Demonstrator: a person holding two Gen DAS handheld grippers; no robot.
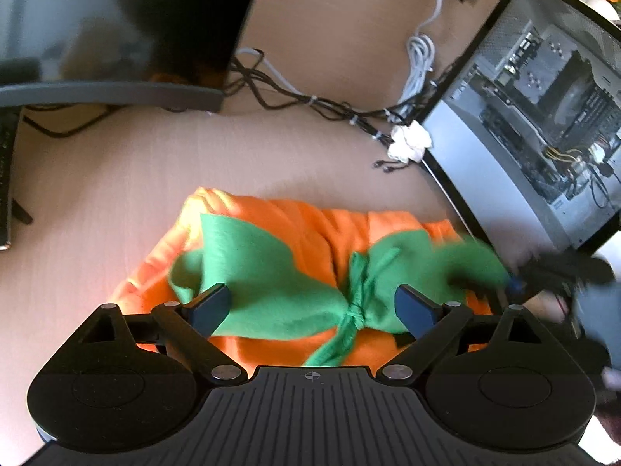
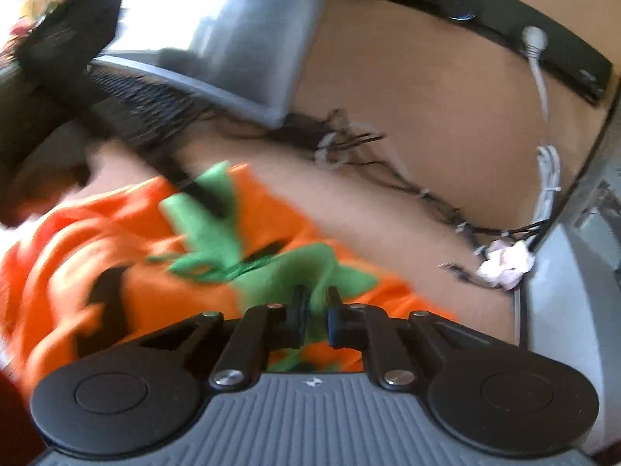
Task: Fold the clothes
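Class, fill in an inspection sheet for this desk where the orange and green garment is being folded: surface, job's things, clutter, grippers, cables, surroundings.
Surface: pale wooden desk, bare around the garment.
Job's things: orange garment with green collar, knotted at the middle, lying crumpled.
Clutter: crumpled white tissue by the cables.
Grippers: left gripper open over the collar; right gripper shut on the green collar.
Cables: black cable bundle and coiled white cable behind the garment.
Surroundings: monitor at left, open computer case at right.
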